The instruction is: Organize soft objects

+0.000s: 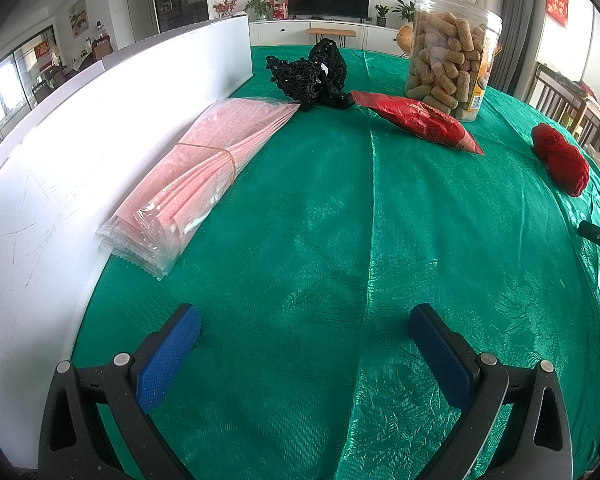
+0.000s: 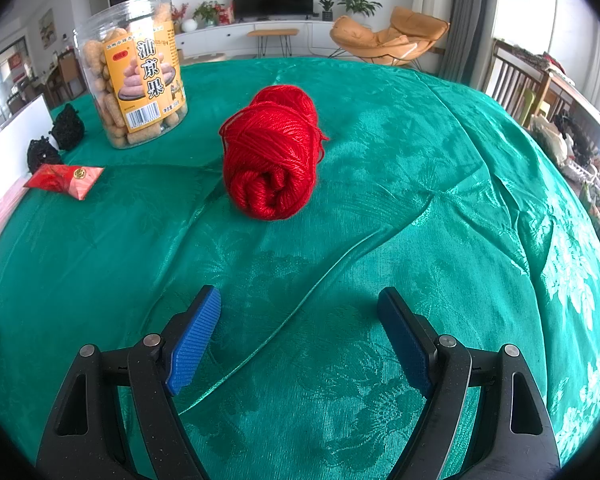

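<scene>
A bundle of pink face masks in clear wrappers (image 1: pixel 196 176), bound with a rubber band, lies against the white board. A black crocheted item (image 1: pixel 312 74) lies behind it. A red snack packet (image 1: pixel 420 122) lies right of centre and shows at the left of the right wrist view (image 2: pixel 66 178). A ball of red yarn (image 2: pixel 272 160) lies ahead of my right gripper (image 2: pixel 300 320), and shows at the far right of the left wrist view (image 1: pixel 562 160). My left gripper (image 1: pixel 304 332) is open and empty over the green cloth. My right gripper is open and empty.
A clear jar of fried snack sticks (image 1: pixel 452 56) stands at the back, also in the right wrist view (image 2: pixel 134 72). A white board (image 1: pixel 52 184) walls the left side. The green tablecloth (image 2: pixel 420 208) is wrinkled. Wooden chairs (image 2: pixel 516 80) stand to the right.
</scene>
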Motion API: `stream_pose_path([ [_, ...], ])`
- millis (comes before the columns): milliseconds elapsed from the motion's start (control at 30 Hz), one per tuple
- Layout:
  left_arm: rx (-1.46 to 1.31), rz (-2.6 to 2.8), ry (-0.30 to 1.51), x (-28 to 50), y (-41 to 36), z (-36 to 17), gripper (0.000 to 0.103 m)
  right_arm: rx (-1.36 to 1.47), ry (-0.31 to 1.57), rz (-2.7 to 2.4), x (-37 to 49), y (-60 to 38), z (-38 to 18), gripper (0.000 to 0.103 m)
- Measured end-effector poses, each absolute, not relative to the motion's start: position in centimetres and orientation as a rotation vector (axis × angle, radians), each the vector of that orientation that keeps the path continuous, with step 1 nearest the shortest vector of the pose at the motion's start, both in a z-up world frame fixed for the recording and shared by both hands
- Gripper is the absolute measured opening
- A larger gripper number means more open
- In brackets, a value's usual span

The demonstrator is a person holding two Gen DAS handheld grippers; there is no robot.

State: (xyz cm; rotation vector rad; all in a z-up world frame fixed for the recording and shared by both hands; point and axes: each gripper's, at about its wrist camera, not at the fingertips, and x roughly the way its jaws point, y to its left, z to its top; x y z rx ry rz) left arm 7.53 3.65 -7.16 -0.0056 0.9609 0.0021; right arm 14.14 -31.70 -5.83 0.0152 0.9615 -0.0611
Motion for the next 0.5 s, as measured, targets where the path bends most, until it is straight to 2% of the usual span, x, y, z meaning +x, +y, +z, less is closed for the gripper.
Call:
stream_pose_path([
  [333,-0.004,-0.023,1.000,7.2,3.5,-6.9,0.103,0.016,0.961,-0.061,14.2,-31.7,-5.8,0.083],
  [500,-0.023,-0.302,1.062,8.5,1.9,-5.2,0.103,0.016,0.961,-0.062,14.2,-31.7,-5.8,0.083],
])
